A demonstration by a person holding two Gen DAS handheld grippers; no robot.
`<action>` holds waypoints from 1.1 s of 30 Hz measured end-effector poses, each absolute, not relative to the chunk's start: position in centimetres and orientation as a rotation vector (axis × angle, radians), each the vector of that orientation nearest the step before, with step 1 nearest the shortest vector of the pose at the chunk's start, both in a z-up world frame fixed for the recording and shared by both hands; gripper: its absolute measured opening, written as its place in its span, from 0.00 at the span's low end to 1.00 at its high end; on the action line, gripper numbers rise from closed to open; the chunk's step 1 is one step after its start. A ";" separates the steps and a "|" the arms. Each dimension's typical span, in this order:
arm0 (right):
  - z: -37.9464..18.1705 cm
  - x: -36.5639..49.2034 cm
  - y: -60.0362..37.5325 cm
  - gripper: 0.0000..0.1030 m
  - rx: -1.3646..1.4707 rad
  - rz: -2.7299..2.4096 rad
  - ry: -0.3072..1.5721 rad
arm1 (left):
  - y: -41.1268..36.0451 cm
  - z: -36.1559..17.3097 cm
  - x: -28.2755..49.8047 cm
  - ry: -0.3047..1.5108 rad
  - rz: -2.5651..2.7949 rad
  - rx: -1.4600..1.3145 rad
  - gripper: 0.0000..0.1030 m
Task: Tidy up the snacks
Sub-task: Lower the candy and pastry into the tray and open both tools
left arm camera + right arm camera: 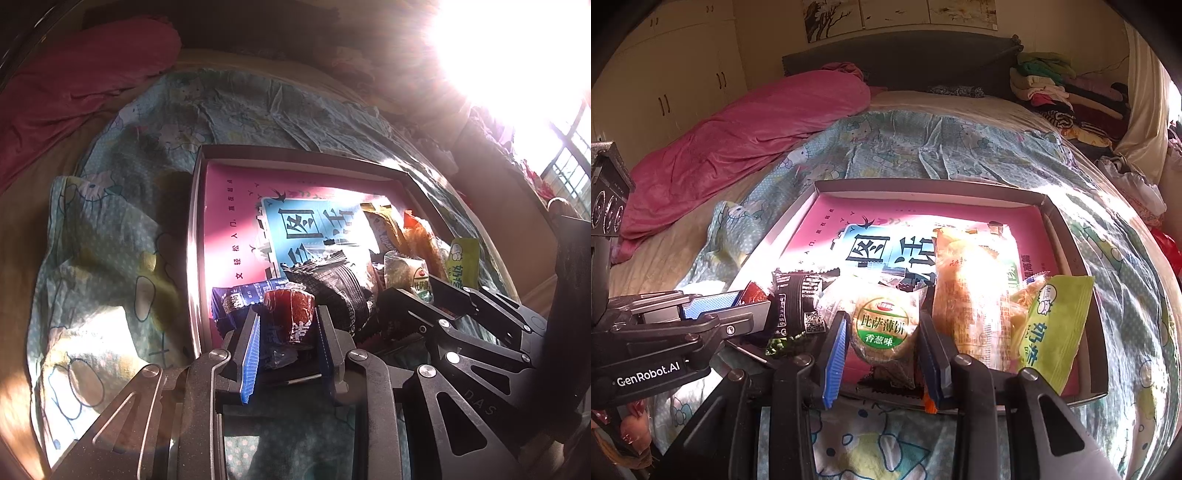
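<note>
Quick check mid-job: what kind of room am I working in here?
Almost certainly a bedroom: the snack box sits on a bed with a cartoon-print sheet, a pink quilt lies by the headboard, and folded clothes are stacked alongside.

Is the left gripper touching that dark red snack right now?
Touching. In the left wrist view, the left gripper has a blue pad pressed against each side of the dark red snack, with no gap showing.

The tray (1071, 236) lining is pink, the sheet (923, 147) pale blue with cartoon cats, the blanket (757, 125) plain pink.
</note>
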State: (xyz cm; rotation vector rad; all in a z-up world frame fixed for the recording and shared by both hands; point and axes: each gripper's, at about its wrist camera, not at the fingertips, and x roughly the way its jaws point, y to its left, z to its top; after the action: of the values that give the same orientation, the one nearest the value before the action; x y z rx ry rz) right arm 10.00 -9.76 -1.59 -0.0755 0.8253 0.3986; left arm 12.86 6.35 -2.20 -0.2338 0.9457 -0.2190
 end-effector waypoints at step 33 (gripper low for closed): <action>-0.3 8.4 -10.9 0.43 -0.056 0.368 0.788 | 6.8 -1.6 12.4 0.934 -0.202 -0.242 0.28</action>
State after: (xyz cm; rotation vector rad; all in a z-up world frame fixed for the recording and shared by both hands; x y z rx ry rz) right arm 8.36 -10.93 -0.30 -0.0557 0.7881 0.3677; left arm 12.38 6.77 -1.62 -0.2423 0.9339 -0.2016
